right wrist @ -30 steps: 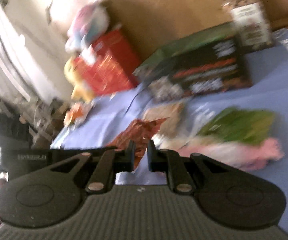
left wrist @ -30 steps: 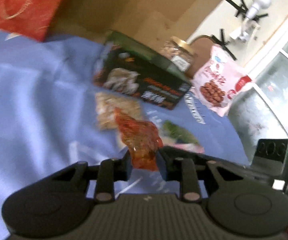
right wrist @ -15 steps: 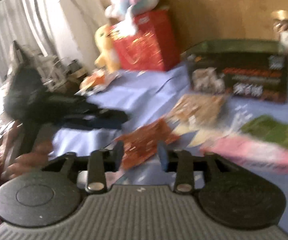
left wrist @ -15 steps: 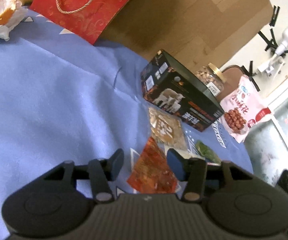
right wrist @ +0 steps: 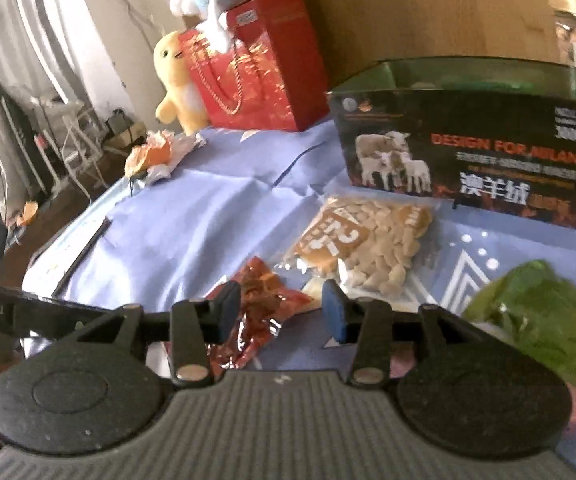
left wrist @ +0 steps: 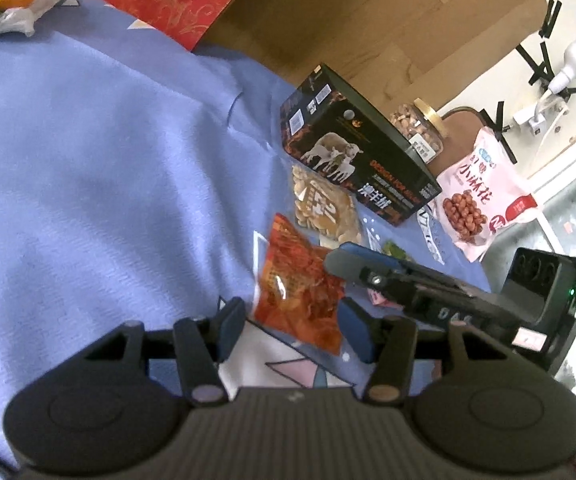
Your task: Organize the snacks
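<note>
A red spicy snack packet (left wrist: pixel 298 288) lies on the blue cloth (left wrist: pixel 108 184), between the tips of my open left gripper (left wrist: pixel 294 330). It also shows in the right wrist view (right wrist: pixel 260 312), just ahead of my open right gripper (right wrist: pixel 282 314). A clear bag of pale beans (left wrist: pixel 324 210) (right wrist: pixel 362 242) lies beyond it. A green snack packet (right wrist: pixel 540 320) lies at the right. A dark box with sheep on it (left wrist: pixel 354 160) (right wrist: pixel 472 148) stands behind. The right gripper's fingers (left wrist: pixel 388 276) reach in over the packets in the left wrist view.
A nut jar (left wrist: pixel 418 126) and a pink peanut bag (left wrist: pixel 478 198) stand behind the box. A red gift bag (right wrist: pixel 264 64), a yellow plush toy (right wrist: pixel 178 80) and orange peel on paper (right wrist: pixel 156 154) sit at the far left. A wooden headboard (left wrist: pixel 368 20) backs the cloth.
My left gripper let go of the red packet, which now lies on the cloth. My right gripper opened and moved in toward the packet.
</note>
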### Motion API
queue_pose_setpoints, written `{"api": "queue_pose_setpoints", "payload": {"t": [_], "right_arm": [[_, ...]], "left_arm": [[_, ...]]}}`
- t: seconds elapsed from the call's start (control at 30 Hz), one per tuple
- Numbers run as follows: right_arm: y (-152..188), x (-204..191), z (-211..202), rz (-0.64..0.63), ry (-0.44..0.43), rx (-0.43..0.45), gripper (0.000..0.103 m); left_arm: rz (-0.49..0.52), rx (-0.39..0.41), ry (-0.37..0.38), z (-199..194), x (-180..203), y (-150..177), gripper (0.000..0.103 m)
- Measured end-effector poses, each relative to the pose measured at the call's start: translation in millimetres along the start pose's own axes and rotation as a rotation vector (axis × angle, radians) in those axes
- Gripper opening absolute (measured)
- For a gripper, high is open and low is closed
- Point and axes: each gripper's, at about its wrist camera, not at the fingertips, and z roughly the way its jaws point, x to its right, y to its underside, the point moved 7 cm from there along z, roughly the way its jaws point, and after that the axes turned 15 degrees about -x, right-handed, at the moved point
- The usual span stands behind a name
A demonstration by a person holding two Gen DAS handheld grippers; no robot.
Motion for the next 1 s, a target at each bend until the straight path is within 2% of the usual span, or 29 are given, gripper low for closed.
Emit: {"api": "queue_pose_setpoints", "payload": {"t": [0.13, 0.33, 0.5, 0.77, 1.0], "right_arm": [[0, -4, -4, 0.032, 0.005, -0.006, 0.049], [20, -6, -22, 0.123, -0.048, 0.004, 0.05], [37, -14, -23, 0.112, -0.017, -0.014, 0.05], [43, -12, -31, 0.15, -0.039, -0.017, 0.05], [53, 13, -34, 0.364, -0.214, -0.037, 0.049]], "left_arm": [[0.018, 0.002, -0.025, 2, 4, -2, 0.053], [0.006, 0.008, 0.004, 3, 2, -9, 0.058], [-0.005, 0.008, 0.035, 3, -2, -14, 0.058], [0.014, 0.005, 0.042, 3, -3, -16, 0.061], [0.036, 0.003, 0.054, 5, 0, -15, 0.063]]}}
